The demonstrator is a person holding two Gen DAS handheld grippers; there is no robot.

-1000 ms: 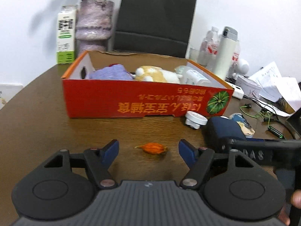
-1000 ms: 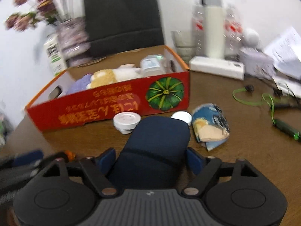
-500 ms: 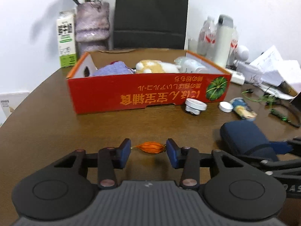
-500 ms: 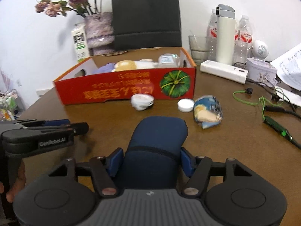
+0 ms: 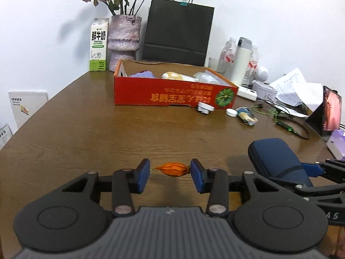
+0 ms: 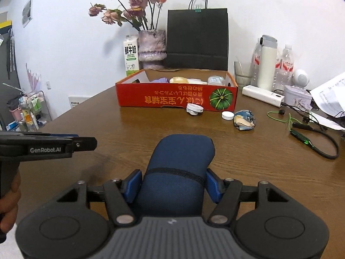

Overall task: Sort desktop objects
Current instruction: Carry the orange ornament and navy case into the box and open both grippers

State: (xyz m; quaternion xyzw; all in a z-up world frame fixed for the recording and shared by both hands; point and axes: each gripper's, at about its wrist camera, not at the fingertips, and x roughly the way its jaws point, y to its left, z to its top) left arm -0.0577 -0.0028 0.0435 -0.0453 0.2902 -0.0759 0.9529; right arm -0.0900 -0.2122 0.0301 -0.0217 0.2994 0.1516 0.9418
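The left claw (image 5: 170,173) is clamped end to end on the orange husk (image 5: 172,169), long axis across the pads. The right claw (image 6: 172,184) is clamped on the blue case (image 6: 179,168), long axis pointing ahead. The red box (image 5: 168,95) lies ahead at upper centre, nearer the left claw. It holds a purple cloth (image 5: 143,74), a plush toy (image 5: 175,76) and a bottle (image 5: 206,78).

Brown wooden counter (image 6: 151,125): red box (image 6: 176,99) upper centre; milk carton (image 6: 131,55), vase (image 6: 152,48), black bag (image 6: 197,38) behind.
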